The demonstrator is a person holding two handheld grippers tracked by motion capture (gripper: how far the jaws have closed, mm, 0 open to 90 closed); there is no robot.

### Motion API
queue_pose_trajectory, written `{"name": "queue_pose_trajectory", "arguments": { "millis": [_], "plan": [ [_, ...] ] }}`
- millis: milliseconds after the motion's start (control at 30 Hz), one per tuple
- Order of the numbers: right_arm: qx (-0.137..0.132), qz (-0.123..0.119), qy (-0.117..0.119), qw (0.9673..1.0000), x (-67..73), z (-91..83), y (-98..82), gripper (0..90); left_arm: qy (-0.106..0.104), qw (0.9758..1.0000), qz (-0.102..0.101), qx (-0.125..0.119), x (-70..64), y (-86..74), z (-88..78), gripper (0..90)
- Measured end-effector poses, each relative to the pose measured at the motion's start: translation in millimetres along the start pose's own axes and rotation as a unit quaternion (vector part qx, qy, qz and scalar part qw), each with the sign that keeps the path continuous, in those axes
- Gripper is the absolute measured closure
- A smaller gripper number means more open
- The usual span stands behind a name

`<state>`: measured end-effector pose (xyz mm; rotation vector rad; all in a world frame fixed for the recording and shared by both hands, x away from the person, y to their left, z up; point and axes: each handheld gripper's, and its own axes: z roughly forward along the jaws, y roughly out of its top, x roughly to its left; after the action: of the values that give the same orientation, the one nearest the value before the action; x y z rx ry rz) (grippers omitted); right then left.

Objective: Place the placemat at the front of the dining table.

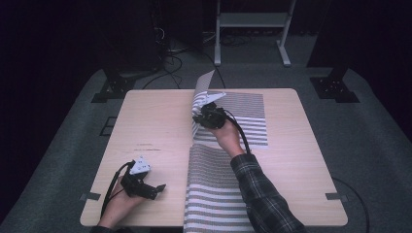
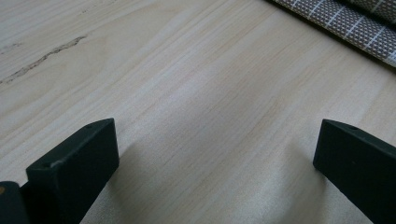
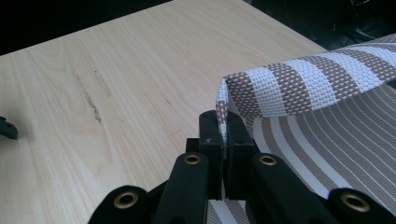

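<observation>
Striped woven mat (image 1: 228,160): lies on the right half of the wooden table (image 1: 155,126), its near end hanging over the near edge.
Right gripper (image 3: 226,133): jaws clamped together on the mat's far left edge, lifting it into a fold.
Left gripper (image 1: 158,188): near left of the table, jaws wide apart over bare wood.

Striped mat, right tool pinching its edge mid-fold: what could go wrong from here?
1. The right tool grips only a thin bit of the striped mat's edge; the stiff weave could slip out.
2. The left tool rests open on the table, apart from the mat, so nothing pins it; pulling may drag the whole mat.
3. The near end overhangs the table edge and could slide off.
</observation>
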<state>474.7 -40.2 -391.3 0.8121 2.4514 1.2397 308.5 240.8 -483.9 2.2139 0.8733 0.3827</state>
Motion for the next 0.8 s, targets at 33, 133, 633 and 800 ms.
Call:
{"name": "queue_pose_trajectory", "arguments": {
  "millis": [33, 133, 633, 800],
  "plan": [
    [0.001, -0.002, 0.004, 1.0, 2.1, 3.6, 1.3, 87.9, 0.0, 1.0, 0.0, 0.0, 0.0, 0.0, 0.0, 0.0],
    [0.007, -0.006, 0.009, 0.9999, 8.3, 14.0, 4.5, 87.8, 0.0, 1.0, 0.001, 0.0, 0.0, 0.0, 0.0, 0.0],
    [0.018, -0.016, 0.056, 0.9982, 31.5, 35.0, 6.4, 56.7, 0.0, 1.0, 0.002, -0.001, -0.1, 0.0, 0.3, 0.0],
    [0.008, 0.0, 0.053, 0.9986, 22.3, 25.9, 2.3, 46.8, -0.001, 1.0, 0.002, 0.001, -0.1, 0.1, 0.0, 0.0]
  ]
}}
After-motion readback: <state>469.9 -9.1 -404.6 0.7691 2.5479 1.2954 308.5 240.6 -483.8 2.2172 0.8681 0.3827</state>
